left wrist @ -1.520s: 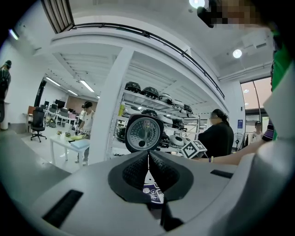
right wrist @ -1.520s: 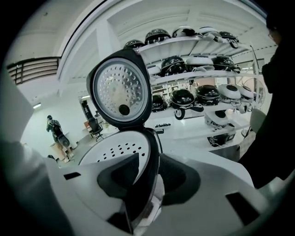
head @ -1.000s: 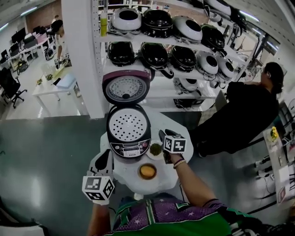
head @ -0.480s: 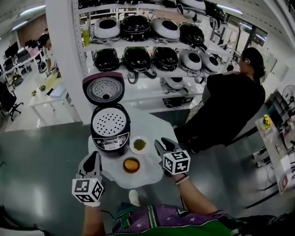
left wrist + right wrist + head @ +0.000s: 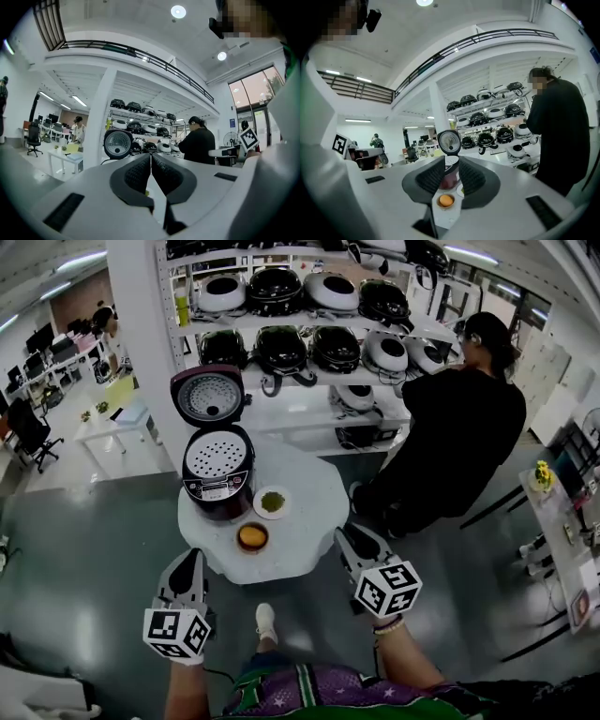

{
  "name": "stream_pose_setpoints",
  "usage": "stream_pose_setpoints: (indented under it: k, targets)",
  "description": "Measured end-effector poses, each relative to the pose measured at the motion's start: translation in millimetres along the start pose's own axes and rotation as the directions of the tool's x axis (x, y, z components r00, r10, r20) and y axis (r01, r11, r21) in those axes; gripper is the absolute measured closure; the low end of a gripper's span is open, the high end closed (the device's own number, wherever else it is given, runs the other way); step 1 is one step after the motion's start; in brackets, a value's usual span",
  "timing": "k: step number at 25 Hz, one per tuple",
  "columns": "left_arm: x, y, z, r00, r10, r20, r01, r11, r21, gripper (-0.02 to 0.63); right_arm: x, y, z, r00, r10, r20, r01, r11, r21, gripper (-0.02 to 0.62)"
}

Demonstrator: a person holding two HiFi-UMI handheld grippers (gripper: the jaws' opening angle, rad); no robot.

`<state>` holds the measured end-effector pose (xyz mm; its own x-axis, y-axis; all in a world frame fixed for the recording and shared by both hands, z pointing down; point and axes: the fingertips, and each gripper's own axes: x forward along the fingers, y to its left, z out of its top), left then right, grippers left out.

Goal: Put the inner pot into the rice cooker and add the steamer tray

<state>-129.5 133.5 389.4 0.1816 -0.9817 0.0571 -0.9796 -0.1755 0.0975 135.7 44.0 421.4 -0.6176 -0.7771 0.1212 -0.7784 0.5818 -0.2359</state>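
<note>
The dark red rice cooker stands on the round white table with its lid up. A white perforated steamer tray fills its mouth, and whatever lies under the tray is hidden. My left gripper hangs off the table's near left edge, shut and empty. My right gripper hovers off the near right edge; its jaws have just been closing, a narrow gap remains, and nothing is between them. Both point level toward the cooker.
A small dish of green stuff and a bowl with an orange thing sit on the table near the cooker. Shelves of rice cookers stand behind. A person in black stands at the right by the shelves.
Both grippers have drawn back from the table toward my body. The right one left its spot beside the green dish. The table and cooker now appear farther away.
</note>
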Motion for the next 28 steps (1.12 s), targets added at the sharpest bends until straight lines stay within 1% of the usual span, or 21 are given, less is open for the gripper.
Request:
stream_pose_setpoints:
  k: [1, 4, 7, 12, 16, 21, 28]
  targets:
    - [-12, -10, 1, 1.000, -0.001, 0.006, 0.001, 1.000, 0.008, 0.580, -15, 4, 0, 1.000, 0.012, 0.012, -0.012, 1.000, 0.001, 0.504]
    - [-38, -31, 6, 0.999, 0.005, 0.035, -0.006, 1.000, 0.028, 0.580, -50, 13, 4, 0.998, 0.041, 0.052, -0.042, 0.999, 0.015, 0.556]
    - [-55, -46, 14, 0.998, 0.003, 0.056, -0.005, 0.999, 0.036, 0.580, -77, 23, 9, 0.995, 0.056, 0.076, -0.056, 0.998, -0.003, 0.589]
    - [-74, -61, 20, 0.997, 0.014, 0.074, -0.018, 0.999, 0.047, 0.580, -112, 40, 18, 0.994, 0.070, 0.086, -0.065, 0.996, -0.058, 0.591]
    - [-90, -71, 20, 0.997, 0.019, 0.079, -0.023, 0.998, 0.050, 0.580, -128, 48, 22, 0.993, 0.067, 0.099, -0.062, 0.997, -0.054, 0.591]
    - [-102, -75, 14, 0.997, 0.027, 0.069, -0.031, 0.998, 0.049, 0.580, -135, 57, 24, 0.992, 0.075, 0.101, -0.066, 0.994, -0.088, 0.591]
    - [-116, -80, 13, 0.997, 0.042, 0.069, -0.046, 0.997, 0.059, 0.580, -139, 68, 25, 0.992, 0.085, 0.090, -0.076, 0.992, -0.103, 0.591]
